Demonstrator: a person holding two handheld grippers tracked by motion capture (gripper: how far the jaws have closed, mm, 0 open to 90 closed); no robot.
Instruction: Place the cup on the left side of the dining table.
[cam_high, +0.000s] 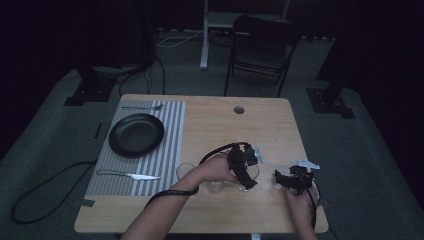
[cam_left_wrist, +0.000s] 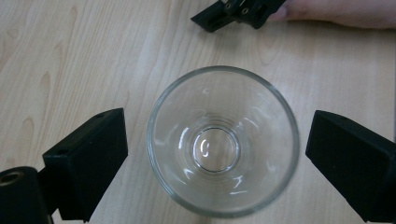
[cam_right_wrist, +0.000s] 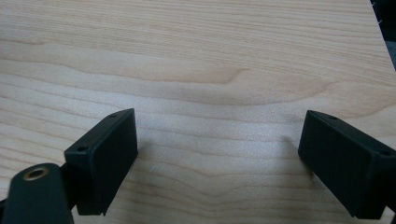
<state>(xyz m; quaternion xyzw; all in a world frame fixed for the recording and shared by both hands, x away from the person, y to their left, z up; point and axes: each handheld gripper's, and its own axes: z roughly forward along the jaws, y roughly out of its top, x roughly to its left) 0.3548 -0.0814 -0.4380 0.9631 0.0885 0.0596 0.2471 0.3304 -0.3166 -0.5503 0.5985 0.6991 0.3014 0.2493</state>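
The left gripper (cam_left_wrist: 217, 154) is straddling a glass (cam_left_wrist: 222, 140), jaws apart, blocking it from above, while the right gripper (cam_right_wrist: 217, 158) is gaping over bare table (cam_right_wrist: 196, 56).

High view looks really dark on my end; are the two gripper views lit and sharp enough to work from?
High view: dim, room black, table readable. Left gripper view: bright, the glass mostly sharp, small glints inside, near rim slightly soft. Right gripper view: bright, wood grain crisp, left hand-held gripper's near jaws softly blurred.

- In the high view the left tool (cam_high: 248, 172) covers most of the glass (cam_high: 248, 176) beneath it.
- The fork (cam_high: 143, 107) past the plate (cam_high: 136, 134) is too small to make out.
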